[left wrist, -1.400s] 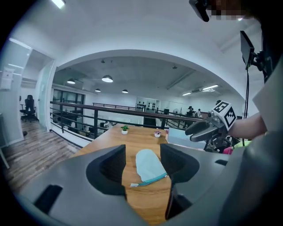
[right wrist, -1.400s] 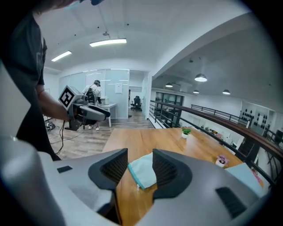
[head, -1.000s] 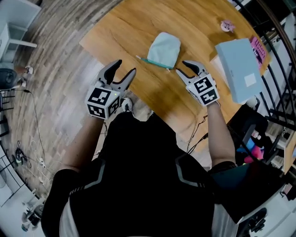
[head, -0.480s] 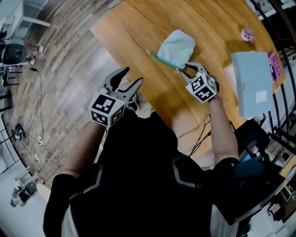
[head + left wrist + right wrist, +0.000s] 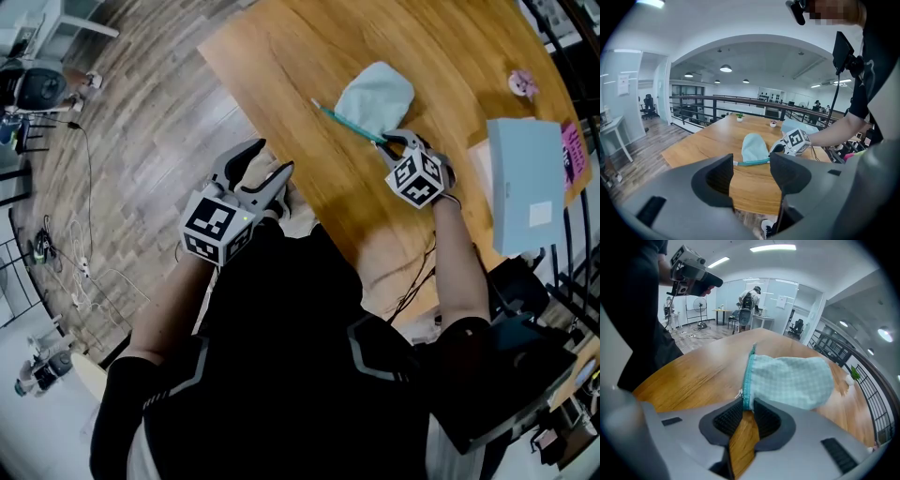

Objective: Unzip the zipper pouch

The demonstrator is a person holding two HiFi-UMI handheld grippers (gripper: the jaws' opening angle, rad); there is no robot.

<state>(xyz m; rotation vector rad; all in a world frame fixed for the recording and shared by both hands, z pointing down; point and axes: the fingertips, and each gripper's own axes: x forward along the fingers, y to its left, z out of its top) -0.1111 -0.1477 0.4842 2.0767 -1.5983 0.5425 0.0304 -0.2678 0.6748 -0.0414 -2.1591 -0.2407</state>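
Observation:
A pale teal checked zipper pouch [image 5: 377,94] lies on the wooden table [image 5: 300,56], its darker teal zipper edge turned toward me. My right gripper [image 5: 389,142] is down at the near right end of that zipper. In the right gripper view its jaws have just been closing, and the pouch [image 5: 792,380] has its zipper end pinched between the tips of the right gripper [image 5: 746,404]. My left gripper [image 5: 270,157] hangs open and holds nothing, off the table's near left edge. In the left gripper view the pouch [image 5: 753,147] lies well beyond the left gripper [image 5: 751,176].
A light blue box [image 5: 525,183] lies to the right of the pouch, with a pink book [image 5: 572,150] under its far side. A small pink object [image 5: 521,82] sits farther back. Wood floor with cables lies left of the table.
My right gripper has dropped from beside the pouch onto its zipper end, and its jaws have narrowed around it. The left gripper has shifted only slightly and is still open.

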